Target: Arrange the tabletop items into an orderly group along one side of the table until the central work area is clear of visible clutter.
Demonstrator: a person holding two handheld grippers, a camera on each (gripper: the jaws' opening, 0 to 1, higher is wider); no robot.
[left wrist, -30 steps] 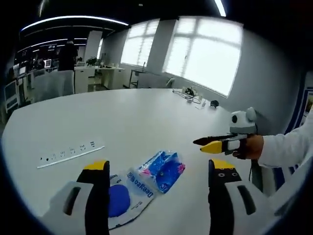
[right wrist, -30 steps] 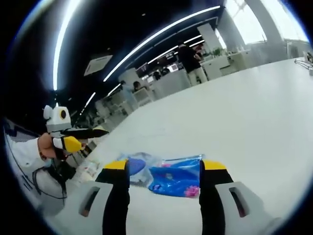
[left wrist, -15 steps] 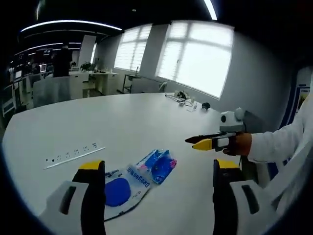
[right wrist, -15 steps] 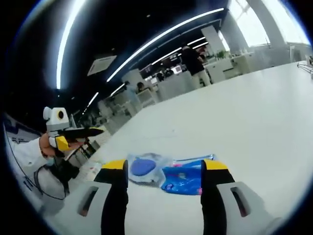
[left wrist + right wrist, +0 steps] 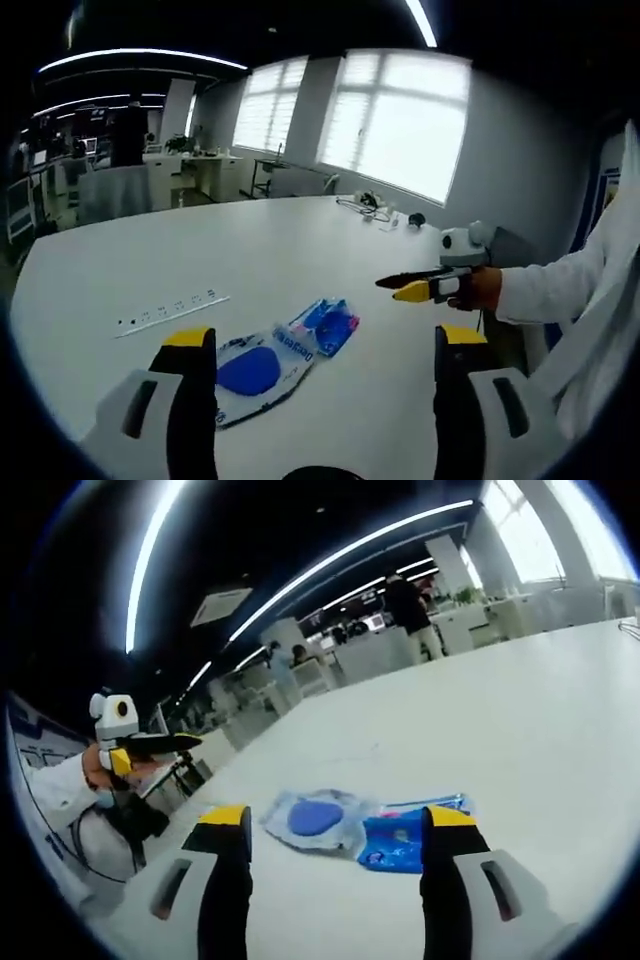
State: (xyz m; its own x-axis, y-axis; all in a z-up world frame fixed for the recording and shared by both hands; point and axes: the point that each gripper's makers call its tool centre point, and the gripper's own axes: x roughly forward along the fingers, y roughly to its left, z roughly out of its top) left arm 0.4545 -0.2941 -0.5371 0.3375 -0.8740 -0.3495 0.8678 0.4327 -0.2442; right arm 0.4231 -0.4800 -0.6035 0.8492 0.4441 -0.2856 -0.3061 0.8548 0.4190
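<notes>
On the white desk point(image 5: 300, 250), near edge, left gripper view: two plastic packets lying flat, end to end and touching. Item 1: clear packet w/ blue round insert point(image 5: 250, 368), white label strip w/ blue lettering, nearer and to the left. Item 2: blue packet w/ pink bits point(image 5: 326, 325), just beyond, to the right. Item 3: white power strip point(image 5: 172, 311), flat on desk, left of the packets, well apart from them. Item 4: cables and small objects point(image 5: 378, 208) at far right of desk, too small to identify. Left gripper point(image 5: 325, 345): fingers spread wide, holding nothing, raised above desk w/ both packets seen between them. Right gripper point(image 5: 415, 287) enters from the right, held in a hand w/ white sleeve, above the desk edge; its yellow-tipped and black fingers look close together, but open/closed can't be told from this angle. Right gripper view: own fingers point(image 5: 226, 825) wide apart, empty; same packets between them, clear one point(image 5: 315, 818) left, blue one point(image 5: 410, 832) right. Left gripper point(image 5: 150, 748) at far left, off the desk edge. Background: office w/ desks, windows, ceiling light strips, a person standing far off.
</notes>
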